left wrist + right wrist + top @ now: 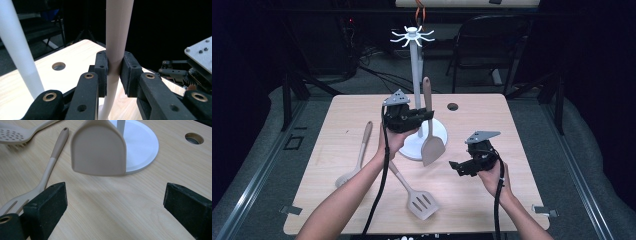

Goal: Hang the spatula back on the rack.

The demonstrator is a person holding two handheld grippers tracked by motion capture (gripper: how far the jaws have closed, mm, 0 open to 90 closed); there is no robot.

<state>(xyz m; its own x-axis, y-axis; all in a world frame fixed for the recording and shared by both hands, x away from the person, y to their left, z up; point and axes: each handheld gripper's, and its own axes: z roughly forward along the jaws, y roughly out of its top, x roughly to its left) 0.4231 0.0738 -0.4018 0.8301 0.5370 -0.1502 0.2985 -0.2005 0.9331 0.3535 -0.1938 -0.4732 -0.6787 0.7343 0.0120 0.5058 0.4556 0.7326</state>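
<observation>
My left gripper (426, 116) is shut on the handle of a beige solid spatula (430, 145), which hangs upright with its blade down, beside the pole of a white utensil stand (414, 60). In the left gripper view the pads (102, 72) clamp the handle (117, 37) from both sides. My right gripper (455, 166) hovers low over the table to the right, open, with nothing between its jaws. From the right gripper (115, 200) view, the spatula blade (98, 150) hangs ahead, in front of the stand's round base (142, 145).
A slotted spatula (419, 200) lies near the front edge and a perforated spoon (357, 160) lies at the left. The stand's hook ring (413, 35) is at the top of the pole. A cable hole (452, 106) sits behind the base.
</observation>
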